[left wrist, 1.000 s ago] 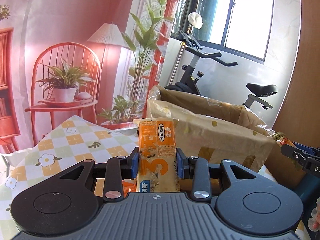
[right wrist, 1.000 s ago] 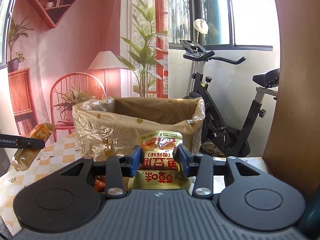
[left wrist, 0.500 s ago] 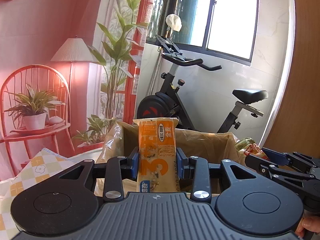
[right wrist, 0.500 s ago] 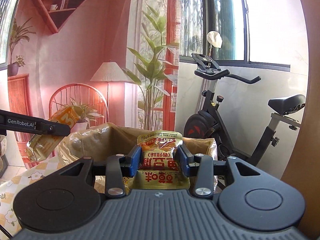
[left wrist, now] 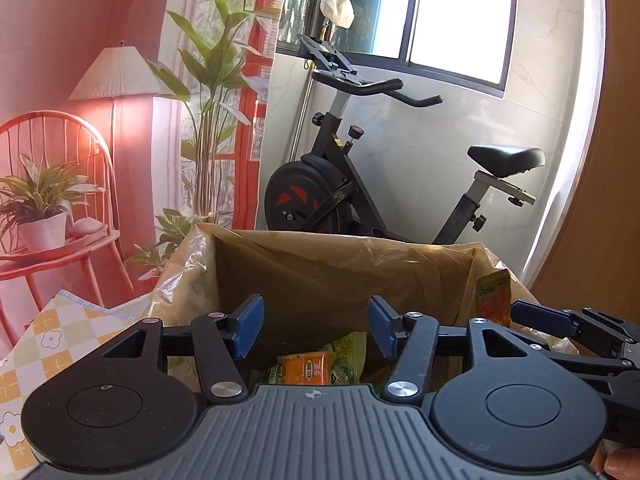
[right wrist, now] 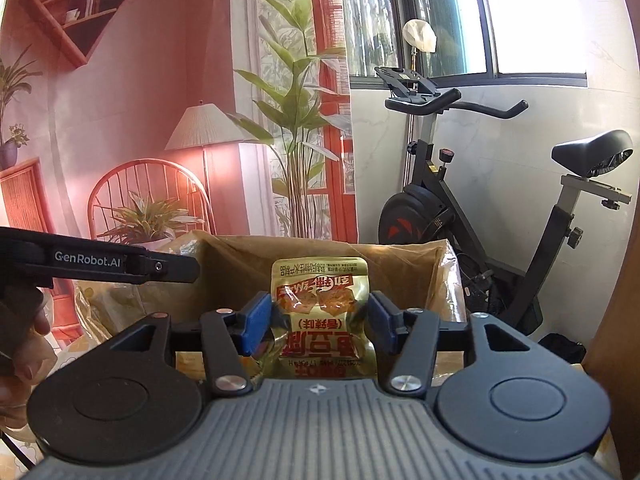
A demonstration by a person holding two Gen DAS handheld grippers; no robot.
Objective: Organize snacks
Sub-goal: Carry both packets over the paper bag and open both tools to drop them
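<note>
Both tools hung over the lined box [left wrist: 328, 276], left tool [left wrist: 316, 326] now empty and spreading, right tool [right wrist: 318, 322] loosening around its gold packet [right wrist: 320, 304].

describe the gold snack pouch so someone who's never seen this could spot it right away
Find the brown cardboard box lined with crinkly plastic in front of the black exercise bike. Over its opening, between the blue pads of the opening right claw, is the shiny gold foil pouch. Its red lettering reads upside down, unlike the orange packet lying in the box.
</note>
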